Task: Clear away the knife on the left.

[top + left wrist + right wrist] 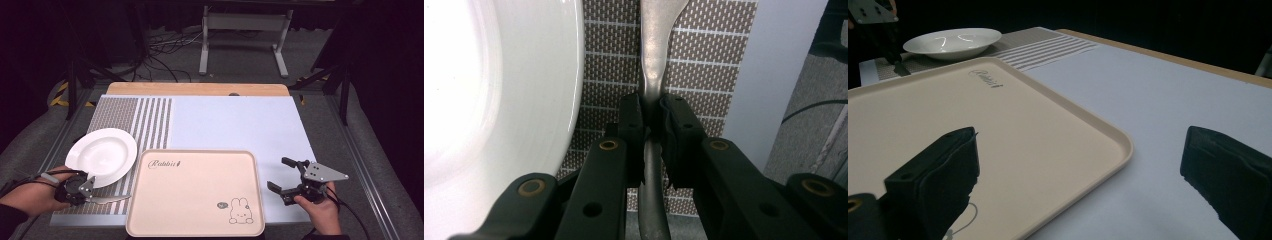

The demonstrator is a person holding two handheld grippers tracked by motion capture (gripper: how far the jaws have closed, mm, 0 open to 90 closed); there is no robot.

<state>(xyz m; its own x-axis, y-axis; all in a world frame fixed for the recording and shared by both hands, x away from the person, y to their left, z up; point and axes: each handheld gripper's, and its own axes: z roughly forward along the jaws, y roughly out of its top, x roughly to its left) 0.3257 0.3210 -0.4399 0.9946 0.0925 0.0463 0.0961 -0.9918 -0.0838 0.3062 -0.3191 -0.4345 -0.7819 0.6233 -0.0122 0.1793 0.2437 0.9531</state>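
The left hand-held gripper [651, 117] clamps the slim metal utensil [655, 60] by its handle, long axis pointing right toward the beige rectangular plastic tray [195, 192]; the right hand-held gripper [285, 175] gapes wide.

high view: fixed above the person's edge, facing forward and down — whole tabletop [235, 125], far off
left gripper view: very near, along its jaws, over plate [499, 100] rim and woven mat [704, 75]
right gripper view: low, near — across tray [1013, 130]
shared: plate, tray, mat
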